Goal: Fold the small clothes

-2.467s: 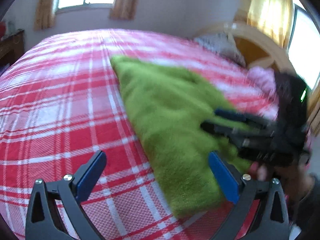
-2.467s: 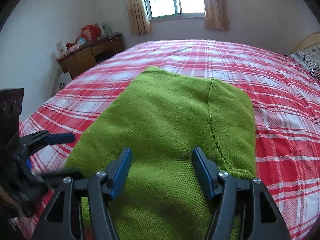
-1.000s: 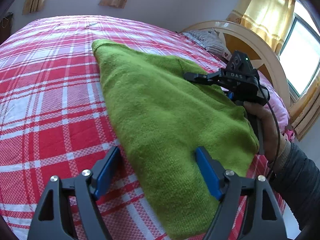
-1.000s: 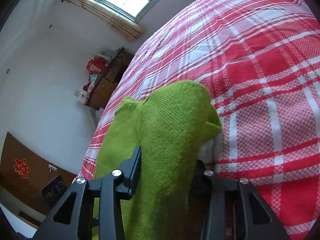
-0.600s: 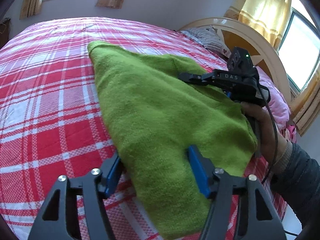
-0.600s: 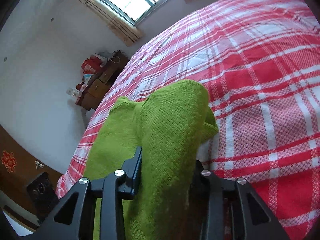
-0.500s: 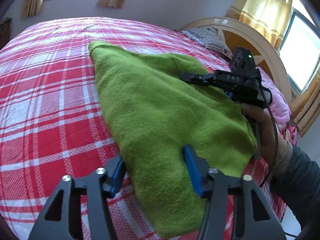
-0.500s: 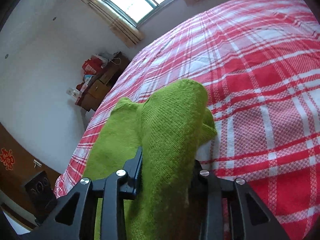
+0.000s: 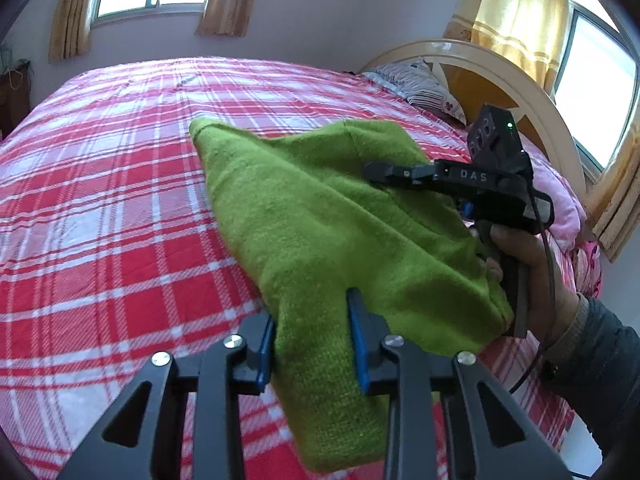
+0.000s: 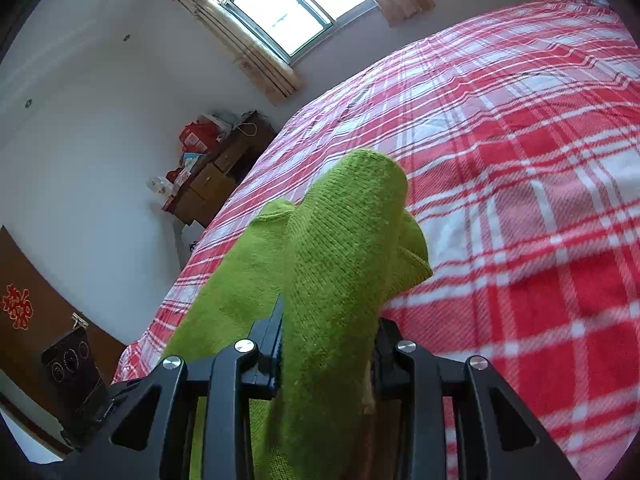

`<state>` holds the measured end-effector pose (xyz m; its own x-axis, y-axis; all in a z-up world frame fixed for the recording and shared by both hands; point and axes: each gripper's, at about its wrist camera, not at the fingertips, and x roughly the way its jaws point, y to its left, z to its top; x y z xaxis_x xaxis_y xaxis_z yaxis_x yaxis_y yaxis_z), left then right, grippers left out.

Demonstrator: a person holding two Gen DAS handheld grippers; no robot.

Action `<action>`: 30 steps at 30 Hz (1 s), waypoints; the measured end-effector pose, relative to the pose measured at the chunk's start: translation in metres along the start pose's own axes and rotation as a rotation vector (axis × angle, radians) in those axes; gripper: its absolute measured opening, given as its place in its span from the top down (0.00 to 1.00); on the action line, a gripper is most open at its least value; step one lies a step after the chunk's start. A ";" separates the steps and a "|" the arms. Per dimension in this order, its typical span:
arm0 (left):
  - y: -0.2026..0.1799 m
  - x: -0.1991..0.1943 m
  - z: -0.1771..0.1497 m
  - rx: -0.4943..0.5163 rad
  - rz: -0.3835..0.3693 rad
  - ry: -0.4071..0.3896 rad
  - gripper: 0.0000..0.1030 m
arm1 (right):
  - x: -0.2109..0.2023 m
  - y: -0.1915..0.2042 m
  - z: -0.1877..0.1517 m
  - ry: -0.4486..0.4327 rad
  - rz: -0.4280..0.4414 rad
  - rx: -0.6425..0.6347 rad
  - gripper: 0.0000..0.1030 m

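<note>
A green knitted garment (image 9: 320, 220) lies on a red and white checked bed (image 9: 100, 220), its near end lifted. My left gripper (image 9: 312, 336) is shut on the garment's near edge, and the cloth bunches between its blue pads. My right gripper (image 10: 328, 344) is shut on another part of the garment (image 10: 340, 264), which drapes over it and hides the fingertips. In the left wrist view the right gripper (image 9: 460, 184) is held by a hand at the garment's right side.
A curved wooden headboard (image 9: 500, 80) with a striped pillow (image 9: 420, 88) and pink bedding (image 9: 560, 200) is at the right. A wooden dresser (image 10: 216, 176) with clutter stands by the far wall. Windows with curtains (image 10: 280, 12) are behind.
My left gripper has closed on the garment's near edge; it was open around it before. Both grippers have lifted the near end of the garment a little.
</note>
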<state>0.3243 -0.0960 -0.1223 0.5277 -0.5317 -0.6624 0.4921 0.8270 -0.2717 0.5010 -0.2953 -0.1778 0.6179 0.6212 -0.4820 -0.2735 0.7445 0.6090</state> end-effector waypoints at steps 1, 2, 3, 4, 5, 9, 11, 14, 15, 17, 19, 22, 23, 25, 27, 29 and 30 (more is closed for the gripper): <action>-0.001 -0.004 -0.002 0.003 0.002 -0.004 0.68 | 0.000 0.003 -0.001 0.000 0.004 0.000 0.68; -0.001 -0.007 -0.004 0.007 0.004 -0.007 0.69 | -0.002 0.007 -0.004 -0.002 0.011 -0.003 0.68; -0.001 -0.013 -0.007 0.012 0.006 -0.013 0.69 | -0.003 0.012 -0.008 -0.004 0.022 -0.006 0.68; -0.001 -0.018 -0.010 0.016 0.009 -0.023 0.69 | -0.004 0.016 -0.011 -0.004 0.032 -0.009 0.68; 0.001 -0.023 -0.012 0.016 0.011 -0.029 0.69 | -0.005 0.022 -0.015 -0.005 0.041 -0.015 0.68; 0.005 -0.040 -0.023 0.009 0.023 -0.047 0.69 | -0.005 0.042 -0.025 -0.004 0.077 -0.030 0.68; 0.009 -0.046 -0.025 -0.001 0.027 -0.055 0.69 | -0.002 0.052 -0.029 0.004 0.090 -0.040 0.68; 0.012 -0.060 -0.033 -0.016 0.037 -0.073 0.69 | 0.003 0.066 -0.036 0.014 0.112 -0.056 0.68; 0.013 -0.065 -0.036 -0.015 0.046 -0.079 0.69 | 0.005 0.071 -0.039 0.019 0.120 -0.062 0.68; 0.014 -0.074 -0.042 -0.015 0.060 -0.089 0.69 | 0.012 0.081 -0.044 0.028 0.136 -0.072 0.68; 0.019 -0.083 -0.046 -0.023 0.070 -0.100 0.69 | 0.019 0.092 -0.048 0.038 0.154 -0.077 0.68; 0.029 -0.096 -0.052 -0.047 0.087 -0.113 0.69 | 0.029 0.108 -0.055 0.052 0.177 -0.087 0.68; 0.032 -0.101 -0.055 -0.056 0.095 -0.117 0.69 | 0.032 0.113 -0.057 0.057 0.186 -0.091 0.68; 0.037 -0.110 -0.060 -0.067 0.108 -0.125 0.69 | 0.039 0.125 -0.061 0.070 0.205 -0.101 0.68; 0.042 -0.118 -0.065 -0.072 0.123 -0.135 0.69 | 0.047 0.137 -0.065 0.085 0.220 -0.116 0.68; 0.047 -0.126 -0.069 -0.082 0.133 -0.145 0.69 | 0.056 0.148 -0.068 0.098 0.235 -0.126 0.68; 0.050 -0.130 -0.070 -0.087 0.139 -0.150 0.69 | 0.061 0.153 -0.069 0.104 0.243 -0.128 0.68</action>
<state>0.2317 0.0273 -0.0986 0.6867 -0.4277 -0.5879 0.3493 0.9033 -0.2491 0.4456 -0.1263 -0.1574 0.4455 0.8022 -0.3975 -0.4991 0.5912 0.6335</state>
